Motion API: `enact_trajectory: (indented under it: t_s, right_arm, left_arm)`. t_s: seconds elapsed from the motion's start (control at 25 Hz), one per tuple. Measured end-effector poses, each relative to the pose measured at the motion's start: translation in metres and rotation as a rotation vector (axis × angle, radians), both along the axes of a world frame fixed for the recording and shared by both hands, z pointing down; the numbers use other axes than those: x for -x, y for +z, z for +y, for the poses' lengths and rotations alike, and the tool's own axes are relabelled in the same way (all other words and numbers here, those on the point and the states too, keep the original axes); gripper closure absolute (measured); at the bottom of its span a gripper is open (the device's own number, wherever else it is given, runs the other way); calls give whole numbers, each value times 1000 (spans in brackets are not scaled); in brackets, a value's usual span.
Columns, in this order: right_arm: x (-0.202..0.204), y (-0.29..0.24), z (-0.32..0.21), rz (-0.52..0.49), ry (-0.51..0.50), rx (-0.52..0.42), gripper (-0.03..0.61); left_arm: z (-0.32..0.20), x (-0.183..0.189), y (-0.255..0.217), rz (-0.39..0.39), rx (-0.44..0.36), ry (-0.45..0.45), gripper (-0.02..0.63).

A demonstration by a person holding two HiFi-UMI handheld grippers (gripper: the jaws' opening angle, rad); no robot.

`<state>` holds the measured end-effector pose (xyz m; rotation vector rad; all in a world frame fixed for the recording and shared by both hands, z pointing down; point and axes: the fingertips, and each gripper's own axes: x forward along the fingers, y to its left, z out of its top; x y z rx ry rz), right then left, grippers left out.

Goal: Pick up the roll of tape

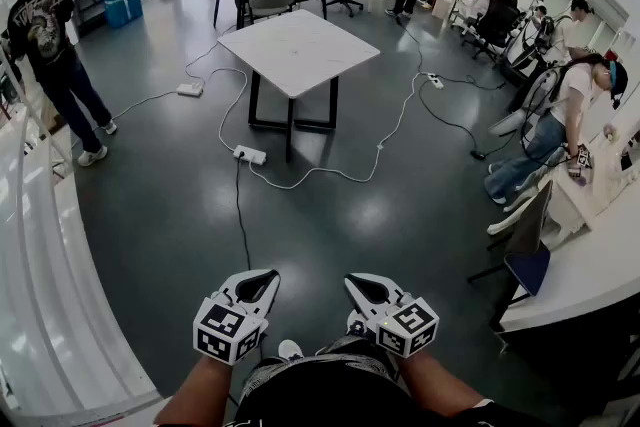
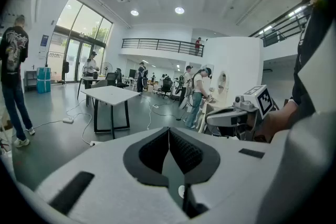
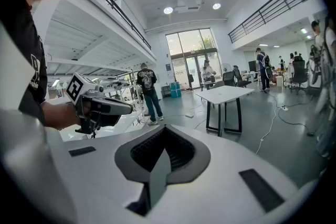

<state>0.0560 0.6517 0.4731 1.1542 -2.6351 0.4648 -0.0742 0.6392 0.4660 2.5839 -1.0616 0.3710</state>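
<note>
Honestly, no roll of tape shows up in any of my three views right now, so I can't say where it sits. It's not on the white table (image 1: 300,50) out in the middle of the room, whose top looks bare. The white bench (image 1: 40,255) along my left and the white counter (image 1: 600,265) on the right show nothing roll-shaped either.

Going by the task alone, I'd expect a tape roll to be light and stiff, a bit slick on the outer wrap, and not fragile. I'd pinch one wall of the ring, with one pad in the core and one outside, or straddle the whole roll if it fits.

Claws: the left gripper (image 1: 268,277) has its jaws pressed together with nothing between them. The right gripper (image 1: 352,281) looks the same, ribbed pads meeting on a thin seam, empty. Both hang over the dark floor (image 1: 330,215) in front of me, tipped a little down and touching nothing. They'd need opening before any grab.
</note>
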Motion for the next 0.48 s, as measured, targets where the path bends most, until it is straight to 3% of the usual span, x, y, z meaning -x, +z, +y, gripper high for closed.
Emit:
enact_trajectory:
  t_s: [0.32,0.48]
  right_arm:
    - [4,3,-8,6,-7,-1,574]
    - [6,6,-12,0,5,11,574]
  left_arm:
    - [-8,4,0,12,-5,-10,594]
    - [-11,8,2,101,51,-28,594]
